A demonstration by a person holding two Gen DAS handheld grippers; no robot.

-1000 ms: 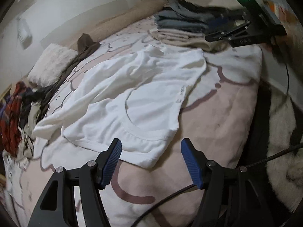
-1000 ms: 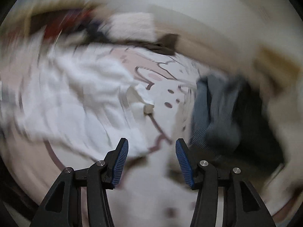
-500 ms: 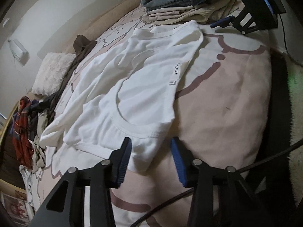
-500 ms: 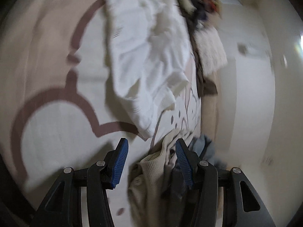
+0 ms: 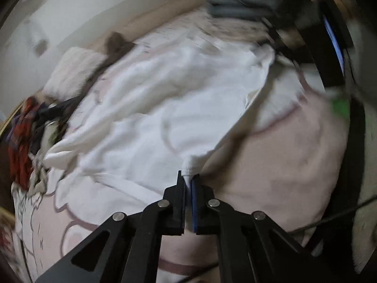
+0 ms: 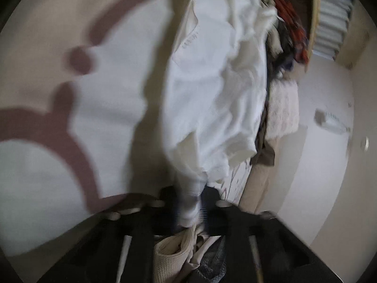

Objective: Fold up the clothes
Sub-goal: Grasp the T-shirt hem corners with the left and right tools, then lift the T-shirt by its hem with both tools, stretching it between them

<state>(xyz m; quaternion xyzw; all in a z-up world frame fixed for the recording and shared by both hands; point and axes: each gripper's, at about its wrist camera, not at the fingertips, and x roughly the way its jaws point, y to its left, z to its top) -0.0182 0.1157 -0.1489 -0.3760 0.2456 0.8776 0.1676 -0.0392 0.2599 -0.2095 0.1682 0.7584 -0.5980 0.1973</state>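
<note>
Two grippers each pinch the same white cotton T-shirt (image 5: pixel 179 108), which lies spread across a pale pink bedspread with brown curved line drawings (image 5: pixel 282 165). Left gripper (image 5: pixel 187 184): jaws pressed together on a bunched fold at the shirt's near edge by the shoulder, cloth standing up in a small peak above the blue pads. Right gripper (image 6: pixel 188 210): jaws closed on a twisted strip of the shirt's opposite end (view blurred, pads barely visible); from there the shirt (image 6: pixel 216 89) runs away along the bedspread (image 6: pixel 70 118). Both pairs of jaws have just been closing, with shirt fabric between them. Stack of folded grey and beige garments (image 5: pixel 240 11) sits at the bed's far side, beyond the shirt in the left view. Heap of unfolded clothes including red plaid fabric (image 5: pixel 23 141) at the left edge. Fluffy white pillow (image 5: pixel 73 68) near the wall.
</note>
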